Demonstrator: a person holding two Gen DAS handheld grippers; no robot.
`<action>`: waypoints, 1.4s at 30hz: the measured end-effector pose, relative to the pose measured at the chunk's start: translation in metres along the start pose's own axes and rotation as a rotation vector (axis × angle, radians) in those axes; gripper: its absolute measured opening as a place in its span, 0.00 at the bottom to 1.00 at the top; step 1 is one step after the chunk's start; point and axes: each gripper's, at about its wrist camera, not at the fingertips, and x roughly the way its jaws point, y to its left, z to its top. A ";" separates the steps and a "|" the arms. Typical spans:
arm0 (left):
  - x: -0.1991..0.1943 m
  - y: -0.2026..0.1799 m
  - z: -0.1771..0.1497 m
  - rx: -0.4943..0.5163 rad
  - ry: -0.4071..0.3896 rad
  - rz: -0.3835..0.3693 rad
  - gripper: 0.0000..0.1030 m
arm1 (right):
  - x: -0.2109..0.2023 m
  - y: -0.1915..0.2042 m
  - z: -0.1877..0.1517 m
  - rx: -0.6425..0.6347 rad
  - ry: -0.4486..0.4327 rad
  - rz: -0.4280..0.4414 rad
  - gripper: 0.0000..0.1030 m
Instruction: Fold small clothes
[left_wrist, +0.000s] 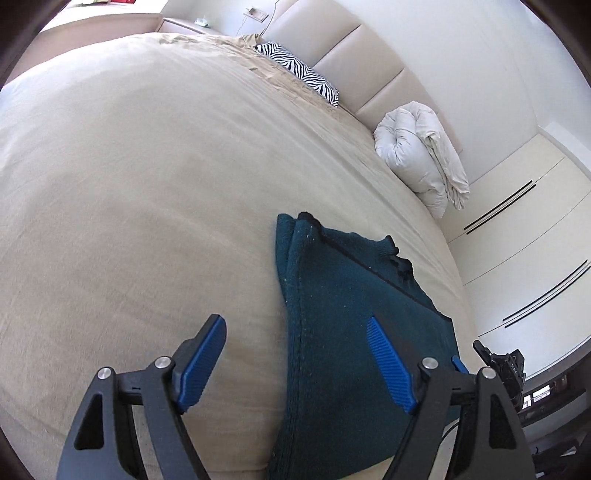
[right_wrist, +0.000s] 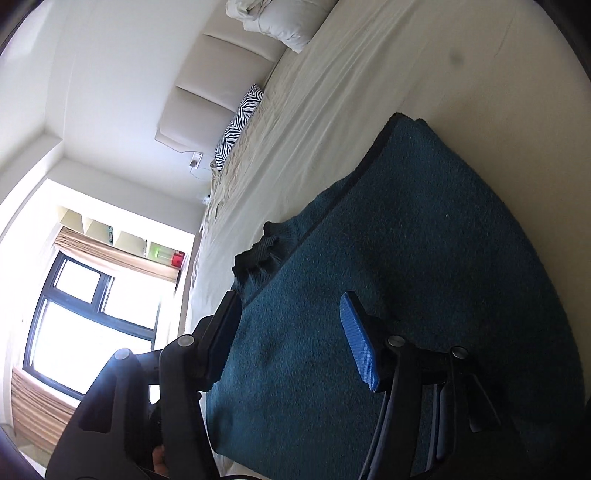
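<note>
Both the left gripper (left_wrist: 295, 347) and the right gripper (right_wrist: 291, 332) are held spread, pinching nothing; a folded teal knit sweater (left_wrist: 343, 314) is laid lengthwise toward the headboard (left_wrist: 354, 55) on the beige bedsheet (left_wrist: 147, 184); a rolled white duvet (left_wrist: 421, 155) and zebra pillow (left_wrist: 295, 68) are seen beyond

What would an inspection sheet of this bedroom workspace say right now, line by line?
Surface: bed with a beige cover, lightly creased.
Job's things: one dark teal sweater, folded flat near the bed's edge.
Clutter: zebra pillow and rolled white duvet by the headboard.
Grippers: left gripper open above the sweater's edge; right gripper open over the sweater, holding nothing.
Cables: a thin cord hangs from a wall plug by the headboard.
Surroundings: window, wardrobe doors.
</note>
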 end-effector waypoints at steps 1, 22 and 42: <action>0.001 0.004 -0.002 -0.019 0.026 -0.020 0.77 | 0.004 0.006 -0.007 -0.015 0.032 0.008 0.54; 0.043 -0.003 -0.022 -0.207 0.312 -0.222 0.64 | 0.089 0.098 -0.072 -0.106 0.361 0.120 0.54; 0.035 -0.009 -0.021 -0.202 0.292 -0.241 0.14 | 0.192 0.100 -0.079 -0.078 0.516 0.094 0.52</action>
